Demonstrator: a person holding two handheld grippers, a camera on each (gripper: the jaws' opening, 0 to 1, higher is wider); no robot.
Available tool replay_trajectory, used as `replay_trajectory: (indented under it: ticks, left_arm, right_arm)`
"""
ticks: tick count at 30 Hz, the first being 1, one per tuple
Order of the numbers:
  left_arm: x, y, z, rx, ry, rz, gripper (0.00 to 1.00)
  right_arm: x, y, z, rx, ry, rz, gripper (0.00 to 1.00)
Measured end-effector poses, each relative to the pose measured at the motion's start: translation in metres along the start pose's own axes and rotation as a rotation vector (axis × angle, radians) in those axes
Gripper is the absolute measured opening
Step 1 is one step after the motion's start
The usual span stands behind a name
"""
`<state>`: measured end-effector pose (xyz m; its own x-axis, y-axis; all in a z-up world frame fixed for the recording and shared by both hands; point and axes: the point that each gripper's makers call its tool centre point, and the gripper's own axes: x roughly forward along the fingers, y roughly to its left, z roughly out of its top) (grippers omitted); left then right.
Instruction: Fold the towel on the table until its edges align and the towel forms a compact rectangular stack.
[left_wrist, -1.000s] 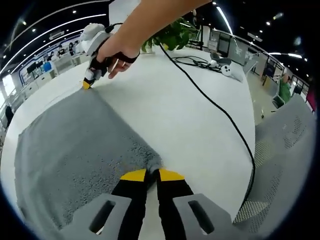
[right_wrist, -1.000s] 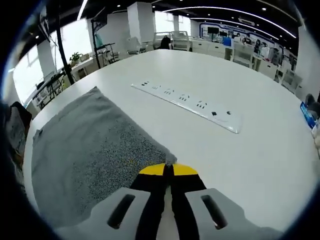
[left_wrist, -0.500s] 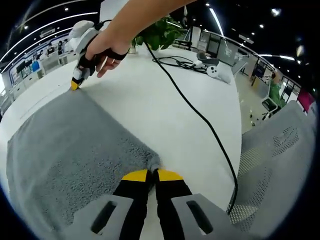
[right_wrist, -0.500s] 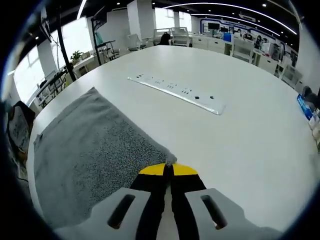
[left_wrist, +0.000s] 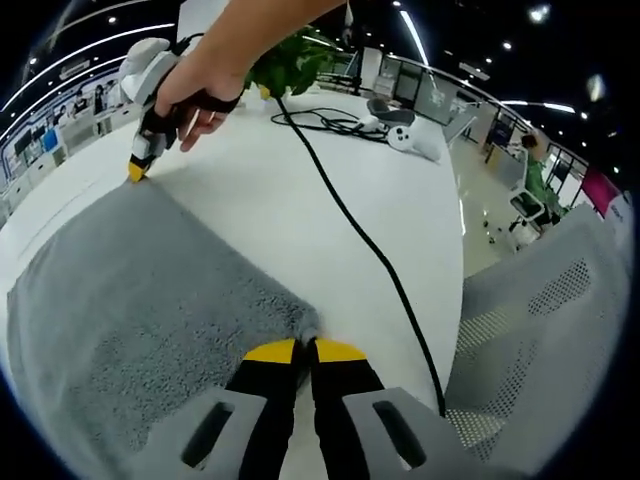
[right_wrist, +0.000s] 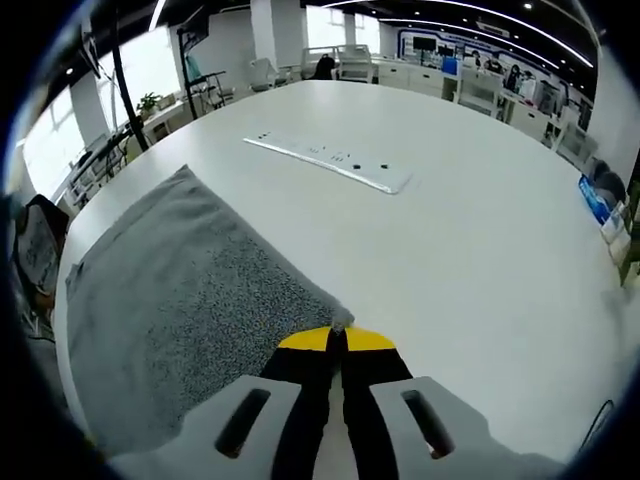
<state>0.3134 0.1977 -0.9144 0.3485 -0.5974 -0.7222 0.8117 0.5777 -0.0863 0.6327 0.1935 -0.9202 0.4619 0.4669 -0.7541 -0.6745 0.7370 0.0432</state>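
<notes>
Left tool (left_wrist: 305, 347): jaws clenched on the near corner of the grey towel (left_wrist: 140, 300). Right tool (right_wrist: 335, 338): likewise clamped on another towel corner, yellow tips together with a pinch of fabric between them.

Around the left tool: black cable (left_wrist: 350, 215) runs across the white desk (left_wrist: 290, 170) just right of the tips, from the far side down past the tool toward the desk edge. Grey mesh chair (left_wrist: 540, 330) off to the right, beyond the desk edge. Green plant (left_wrist: 300, 55) and a white controller-like device (left_wrist: 405, 135) far ahead. Right tool also seen from the left tool's camera, far ahead-left (left_wrist: 137, 170), gripped by a hand (left_wrist: 190, 95), tips down on the far towel corner.

Around the right tool: white power strip (right_wrist: 325, 162) lying flat well ahead, apart from the towel. Blue item (right_wrist: 597, 200) at the far right desk edge, too blurred to identify. Dark object (right_wrist: 35, 250) off the desk at left.

No containers.

Towel lies flat on the desk, spreading ahead-left of both tools. Edge between the two pinched corners runs straight from one tool to the other. Long axis: cannot tell.
</notes>
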Motion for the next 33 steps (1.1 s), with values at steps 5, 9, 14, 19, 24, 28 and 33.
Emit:
replay_trajectory:
  ticks: [5, 9, 14, 19, 24, 28, 33]
  left_arm:
    - [0.008, -0.011, 0.007, 0.03, 0.007, -0.022, 0.05]
    - [0.013, -0.018, 0.012, 0.033, 0.008, -0.03, 0.05]
    - [0.022, -0.025, 0.021, 0.03, 0.002, -0.038, 0.05]
    - [0.03, -0.029, 0.03, 0.01, -0.003, -0.049, 0.05]
    - [0.032, -0.032, 0.031, -0.002, -0.006, -0.049, 0.04]
    - [0.032, -0.032, 0.031, 0.021, -0.006, -0.043, 0.05]
    - [0.031, -0.031, 0.033, 0.013, -0.009, -0.038, 0.04]
  right_arm:
    - [-0.009, -0.009, -0.01, -0.007, 0.008, -0.012, 0.0]
    - [-0.015, -0.012, -0.012, -0.021, 0.015, -0.02, 0.0]
    - [-0.018, -0.016, -0.017, -0.033, 0.013, -0.028, 0.0]
    - [-0.021, -0.025, -0.02, -0.027, 0.001, -0.03, 0.0]
    - [-0.024, -0.028, -0.022, -0.022, -0.005, -0.031, 0.0]
    - [-0.023, -0.031, -0.022, -0.018, -0.003, -0.03, 0.0]
    - [-0.023, -0.031, -0.021, -0.005, -0.008, -0.043, 0.0]
